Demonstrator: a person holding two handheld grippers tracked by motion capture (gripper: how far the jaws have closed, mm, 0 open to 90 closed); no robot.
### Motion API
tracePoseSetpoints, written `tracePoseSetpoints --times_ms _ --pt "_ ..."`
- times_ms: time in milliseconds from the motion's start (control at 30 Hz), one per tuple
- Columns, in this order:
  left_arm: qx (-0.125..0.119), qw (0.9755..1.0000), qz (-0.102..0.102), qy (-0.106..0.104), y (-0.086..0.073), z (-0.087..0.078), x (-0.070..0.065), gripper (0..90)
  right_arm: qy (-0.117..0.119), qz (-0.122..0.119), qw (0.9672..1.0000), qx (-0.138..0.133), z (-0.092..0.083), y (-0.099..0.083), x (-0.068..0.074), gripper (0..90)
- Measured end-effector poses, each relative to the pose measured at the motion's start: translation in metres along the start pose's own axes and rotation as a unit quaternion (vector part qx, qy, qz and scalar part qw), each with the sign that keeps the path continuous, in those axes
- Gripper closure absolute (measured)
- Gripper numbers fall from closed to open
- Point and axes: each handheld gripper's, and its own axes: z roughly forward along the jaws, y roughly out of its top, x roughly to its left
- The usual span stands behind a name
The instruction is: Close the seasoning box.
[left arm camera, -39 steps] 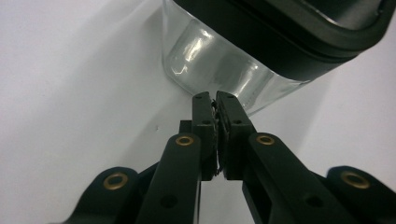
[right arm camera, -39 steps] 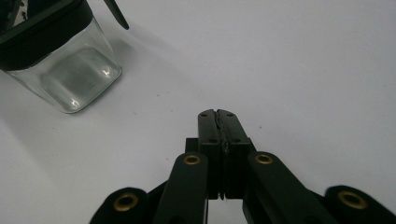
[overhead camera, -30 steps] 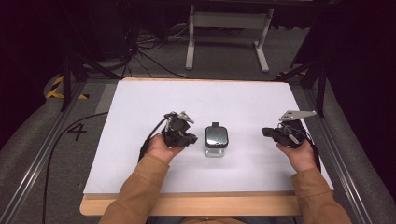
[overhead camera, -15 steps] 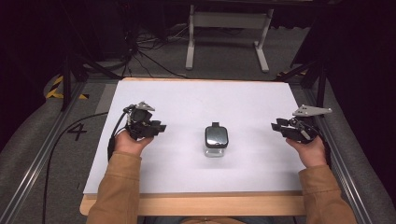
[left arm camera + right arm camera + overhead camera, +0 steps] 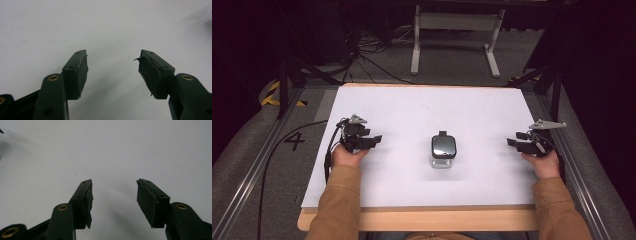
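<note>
A small black device with a glossy dark face [image 5: 443, 148] lies on the white table sheet [image 5: 427, 110], near the middle toward the front. My left gripper [image 5: 374, 140] rests at the sheet's left side, well apart from the device, jaws pointing right. In the left gripper view that gripper [image 5: 112, 63] is open with bare sheet between its pads [image 5: 81, 72]. My right gripper [image 5: 512, 140] sits near the sheet's right edge, jaws pointing left at the device from a distance. The right gripper view shows it [image 5: 113, 191] open and holding nothing.
The sheet lies on a wooden tabletop [image 5: 422, 220] framed by metal rails [image 5: 257, 175]. A black cable [image 5: 287, 145] trails off the left side. A white stand [image 5: 457, 30] and loose cables sit on the floor beyond the far edge.
My left gripper has pulled away from the device to the sheet's left side. The right gripper has drifted outward toward the right edge. The device has stayed put.
</note>
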Motion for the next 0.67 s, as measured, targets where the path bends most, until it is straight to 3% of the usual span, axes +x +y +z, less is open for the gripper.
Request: tracePoseSetpoints --times_ms 67,100,233,333,667 --pt "-0.001 1.0 0.004 0.007 -0.004 0.005 0.002 40.8 -0.005 0.012 0.9999 -0.01 0.004 -0.004 -0.001 46.4" --pt "0.011 0.9999 0.004 0.008 -0.006 0.008 0.002 40.8 -0.005 0.015 0.9998 -0.014 0.006 -0.007 -0.001 46.2" --pt "0.022 0.9995 0.013 0.02 -0.009 0.012 0.003 40.8 -0.016 0.009 0.9998 -0.004 0.01 -0.011 -0.002 45.9" --pt "0.024 0.9995 0.005 0.021 -0.01 0.013 0.004 40.3 -0.015 0.016 0.9997 0.004 0.013 -0.014 -0.003 45.2" --pt "0.009 0.9997 0.01 0.018 -0.008 0.013 0.003 39.6 -0.015 0.007 0.9999 0.005 0.014 -0.012 0.001 42.8"
